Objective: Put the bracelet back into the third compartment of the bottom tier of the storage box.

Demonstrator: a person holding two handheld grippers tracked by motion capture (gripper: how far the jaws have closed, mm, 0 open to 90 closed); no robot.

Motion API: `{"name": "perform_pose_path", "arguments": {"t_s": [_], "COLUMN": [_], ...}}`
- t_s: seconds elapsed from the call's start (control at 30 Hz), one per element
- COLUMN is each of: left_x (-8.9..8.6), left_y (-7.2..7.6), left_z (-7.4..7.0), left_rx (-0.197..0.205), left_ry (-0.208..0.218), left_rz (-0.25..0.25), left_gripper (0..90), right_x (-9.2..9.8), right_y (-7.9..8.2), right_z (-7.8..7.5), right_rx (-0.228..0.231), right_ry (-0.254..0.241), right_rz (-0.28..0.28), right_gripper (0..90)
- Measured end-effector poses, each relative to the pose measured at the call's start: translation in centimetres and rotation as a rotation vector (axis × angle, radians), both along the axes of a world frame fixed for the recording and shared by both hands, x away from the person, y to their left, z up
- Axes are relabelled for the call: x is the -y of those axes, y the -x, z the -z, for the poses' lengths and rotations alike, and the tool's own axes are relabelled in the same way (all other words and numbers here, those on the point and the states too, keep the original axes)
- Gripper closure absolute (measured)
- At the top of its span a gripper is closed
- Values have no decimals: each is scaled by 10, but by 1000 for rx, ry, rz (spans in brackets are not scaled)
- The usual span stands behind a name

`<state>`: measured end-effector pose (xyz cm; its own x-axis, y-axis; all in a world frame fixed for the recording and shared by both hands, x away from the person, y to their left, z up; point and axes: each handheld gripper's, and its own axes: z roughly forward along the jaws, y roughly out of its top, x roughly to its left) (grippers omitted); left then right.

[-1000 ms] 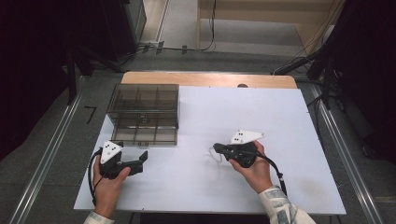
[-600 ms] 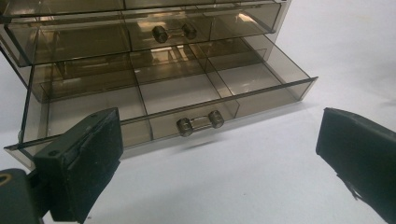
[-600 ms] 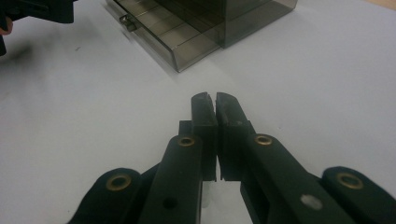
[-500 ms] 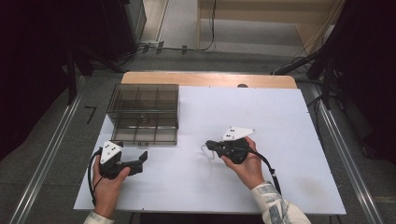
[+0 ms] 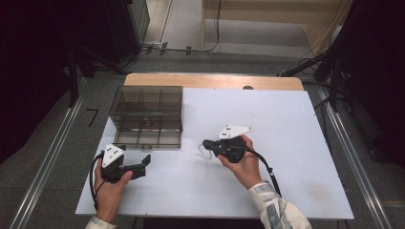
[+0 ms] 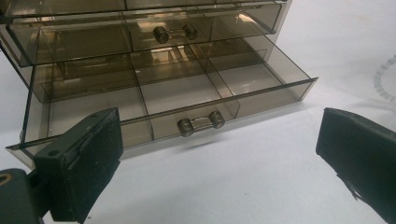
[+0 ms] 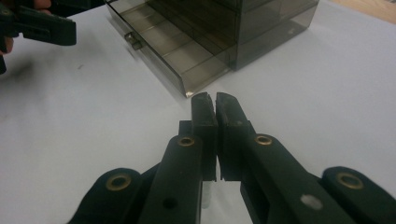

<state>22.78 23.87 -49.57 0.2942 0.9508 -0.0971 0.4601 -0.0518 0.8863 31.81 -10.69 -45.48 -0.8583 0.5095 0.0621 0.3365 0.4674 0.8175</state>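
**A:** Where is the beaded loop [image 5: 202, 149], and what holds it?

**B:** It hangs at the tip of my right gripper [image 5: 206, 143], just above the white table [image 5: 286, 124], near the middle. The jaws are pressed together, and I judge that the loop is pinched between them. In the left gripper view an arc of it [image 6: 384, 79] shows at the right edge.

**A:** What has changed in the last second?

**B:** My right hand has carried the loop a little to the left and farther from me, so it is closer to the bottom drawer [image 5: 157, 145]. The right gripper view now looks straight at the drawer's near right corner [image 7: 159, 65], which lies just beyond the closed jaw tips [image 7: 214, 100].

**A:** And the drawer?

**B:** It stands pulled out from the smoky organiser box [image 5: 145, 102] at the far left of the table. Its compartments are open from above, and as far as I can see there is nothing in them.

**A:** The other hand?

**B:** My left gripper [image 5: 147, 160] has stayed near the left edge, with its jaws spread wide and nothing between them. It faces the drawer's handle [image 6: 201, 122] but is apart from it.

**A:** What does this mean for the work?

**B:** I judge that the loop is mid-carry. It is not yet over a compartment, so it still has to go left and farther from me, then be lowered before the jaws part.
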Motion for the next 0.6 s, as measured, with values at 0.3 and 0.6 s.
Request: {"name": "perform_pose_path", "arguments": {"t_s": [0.3, 0.6], "left_x": [0, 1], "left_y": [1, 1], "left_z": [0, 0], "left_rx": [-1, -1], "left_ry": [1, -1], "left_rz": [3, 4], "left_gripper": [11, 11], "right_x": [-14, -27], "right_y": [-8, -13], "right_z": [-7, -10], "right_rx": [10, 14], "right_ry": [-14, -11], "right_rz": [-2, -6], "right_gripper": [852, 852]}}
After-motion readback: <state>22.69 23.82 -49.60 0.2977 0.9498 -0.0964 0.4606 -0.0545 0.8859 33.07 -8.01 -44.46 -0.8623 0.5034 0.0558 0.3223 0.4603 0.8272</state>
